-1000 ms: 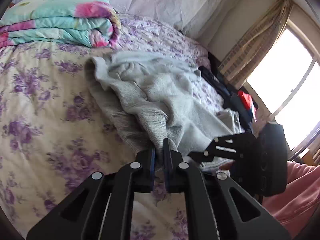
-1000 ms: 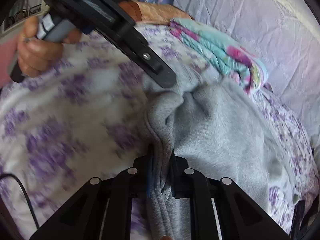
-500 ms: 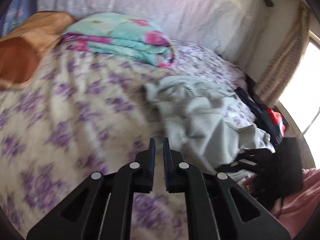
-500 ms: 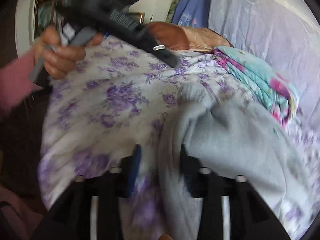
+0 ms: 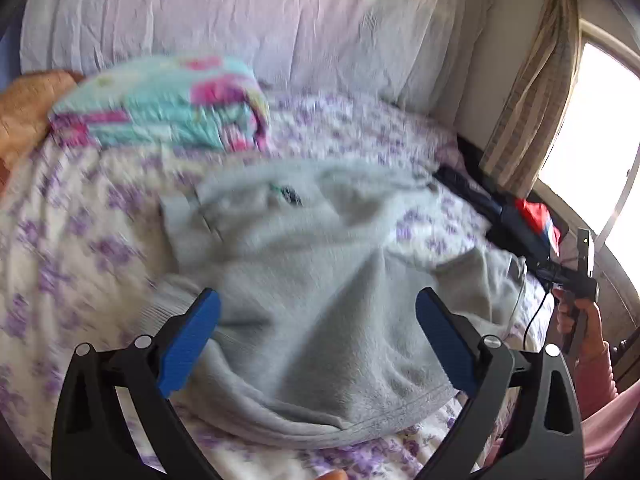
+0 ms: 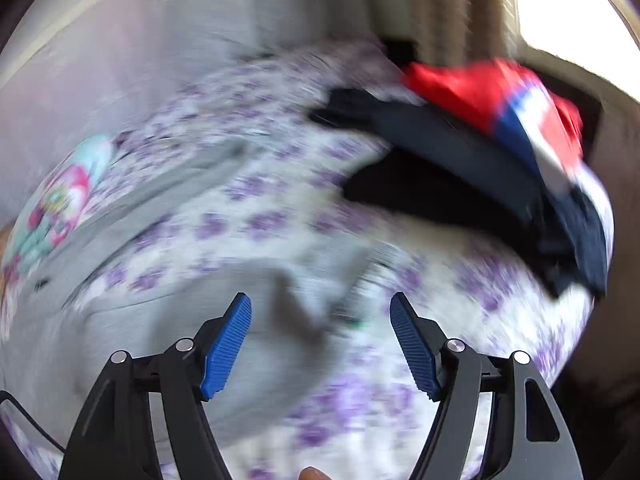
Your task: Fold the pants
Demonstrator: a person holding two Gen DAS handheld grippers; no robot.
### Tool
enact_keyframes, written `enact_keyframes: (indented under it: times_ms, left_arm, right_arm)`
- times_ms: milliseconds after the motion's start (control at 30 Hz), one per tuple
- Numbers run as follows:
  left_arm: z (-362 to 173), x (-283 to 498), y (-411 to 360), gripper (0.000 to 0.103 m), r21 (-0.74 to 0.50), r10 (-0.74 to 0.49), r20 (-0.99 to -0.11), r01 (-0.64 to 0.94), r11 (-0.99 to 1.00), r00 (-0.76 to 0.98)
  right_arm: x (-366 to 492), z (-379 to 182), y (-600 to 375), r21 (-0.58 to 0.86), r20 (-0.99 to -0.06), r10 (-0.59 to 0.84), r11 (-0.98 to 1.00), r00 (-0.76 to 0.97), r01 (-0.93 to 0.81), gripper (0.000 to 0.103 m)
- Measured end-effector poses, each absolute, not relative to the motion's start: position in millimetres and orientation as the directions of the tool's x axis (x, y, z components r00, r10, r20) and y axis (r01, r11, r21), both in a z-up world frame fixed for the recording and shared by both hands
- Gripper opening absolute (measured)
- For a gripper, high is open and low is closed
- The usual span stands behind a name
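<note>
The grey pants (image 5: 320, 280) lie crumpled on the purple-flowered bed sheet (image 5: 60, 264), with the hem nearest the left wrist camera. My left gripper (image 5: 318, 294) hovers over them, its jaws opening wide and its blue pads clear of the cloth. In the blurred right wrist view, my right gripper (image 6: 320, 300) is opening too, with nothing pressed between its pads. It points down at the sheet by an edge of the pants (image 6: 160, 320). The right gripper (image 5: 576, 272) also shows small at the far right of the left wrist view, held by a hand.
A folded teal and pink quilt (image 5: 160, 104) and an orange pillow (image 5: 24, 108) lie at the head of the bed. Dark clothes (image 6: 460, 168) with a red, white and blue garment (image 6: 500, 96) are piled by the curtain (image 5: 528, 92) and window. A pink sleeve (image 5: 600, 400) is at the right.
Both grippers were shut on the grey pants and have let go and opened. The right gripper swung away and rolled towards the dark clothes pile. The left one drew back.
</note>
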State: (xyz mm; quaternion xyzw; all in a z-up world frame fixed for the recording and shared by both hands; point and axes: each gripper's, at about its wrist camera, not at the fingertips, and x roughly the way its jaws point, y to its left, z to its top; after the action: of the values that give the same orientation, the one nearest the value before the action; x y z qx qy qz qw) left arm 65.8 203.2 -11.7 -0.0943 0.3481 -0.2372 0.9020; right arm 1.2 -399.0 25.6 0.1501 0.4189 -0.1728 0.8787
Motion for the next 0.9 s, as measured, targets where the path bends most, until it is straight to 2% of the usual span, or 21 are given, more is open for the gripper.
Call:
enact_keyframes:
  times_ms: [100, 133, 167, 200, 233, 300, 367, 500, 567, 600, 633, 700, 767, 800, 833, 867, 900]
  left_arm:
    - [-36, 72, 184, 0.096, -0.307, -0.443, -0.647, 0.32, 0.896, 0.62]
    - [-40, 72, 179, 0.096, -0.278, -0.415, -0.662, 0.31, 0.909, 0.624]
    - [-43, 71, 176, 0.096, -0.257, -0.397, -0.672, 0.305, 0.917, 0.625]
    - [-45, 69, 173, 0.096, -0.235, -0.378, -0.679, 0.302, 0.924, 0.629]
    - [-44, 67, 171, 0.096, -0.22, -0.365, -0.683, 0.298, 0.929, 0.633]
    - [-42, 64, 170, 0.096, -0.214, -0.361, -0.686, 0.3, 0.93, 0.631]
    - [-38, 60, 168, 0.096, -0.229, -0.375, -0.69, 0.305, 0.924, 0.619]
    - [-30, 51, 170, 0.096, -0.264, -0.421, -0.681, 0.335, 0.904, 0.599]
    - [-26, 50, 168, 0.096, -0.248, -0.418, -0.686, 0.349, 0.904, 0.596]
    - [-22, 50, 168, 0.096, -0.235, -0.411, -0.689, 0.353, 0.906, 0.597]
    - [-18, 51, 171, 0.096, -0.219, -0.398, -0.688, 0.349, 0.911, 0.607]
    - [-6, 52, 179, 0.096, -0.183, -0.361, -0.679, 0.329, 0.927, 0.639]
    - [12, 60, 195, 0.097, -0.143, -0.309, -0.662, 0.289, 0.946, 0.683]
    - [19, 67, 202, 0.099, -0.116, -0.274, -0.655, 0.265, 0.957, 0.704]
    - [23, 75, 207, 0.099, -0.093, -0.245, -0.651, 0.245, 0.965, 0.718]
    - [27, 89, 213, 0.099, -0.065, -0.211, -0.653, 0.224, 0.973, 0.727]
    - [29, 106, 218, 0.099, -0.055, -0.197, -0.661, 0.215, 0.975, 0.724]
  right_arm:
    - [7, -5, -431, 0.246, -0.842, -0.041, 0.859, 0.539, 0.45, 0.073]
    - [10, -13, -432, 0.283, -0.837, 0.002, 0.857, 0.547, 0.43, 0.069]
    - [14, -16, -428, 0.311, -0.826, 0.037, 0.861, 0.562, 0.402, 0.06]
    - [22, -16, -417, 0.319, -0.821, 0.055, 0.87, 0.568, 0.376, 0.036]
    - [31, -17, -410, 0.324, -0.821, 0.078, 0.879, 0.566, 0.349, 0.021]
    - [35, -8, -401, 0.306, -0.808, 0.074, 0.9, 0.584, 0.31, 0.016]
    - [28, 12, -409, 0.314, -0.774, 0.071, 0.906, 0.63, 0.283, 0.016]
    - [-5, 42, -444, 0.272, -0.742, -0.055, 0.886, 0.668, 0.375, 0.016]
    - [-2, 23, -453, 0.22, -0.795, -0.081, 0.885, 0.601, 0.41, 0.027]
    - [1, 7, -454, 0.161, -0.841, -0.097, 0.894, 0.532, 0.417, 0.045]
    - [0, -2, -454, 0.118, -0.865, -0.114, 0.901, 0.489, 0.418, 0.055]
    - [-8, 0, -450, 0.056, -0.871, -0.142, 0.922, 0.471, 0.383, 0.057]
    - [-14, 24, -440, -0.021, -0.852, -0.202, 0.935, 0.484, 0.355, 0.059]
    - [-16, 40, -432, -0.059, -0.829, -0.231, 0.942, 0.51, 0.33, 0.065]
    - [-16, 58, -420, -0.094, -0.799, -0.246, 0.952, 0.548, 0.29, 0.077]
    - [-14, 76, -406, -0.122, -0.768, -0.244, 0.963, 0.592, 0.239, 0.083]
    - [-7, 99, -384, -0.152, -0.724, -0.214, 0.977, 0.656, 0.15, 0.095]
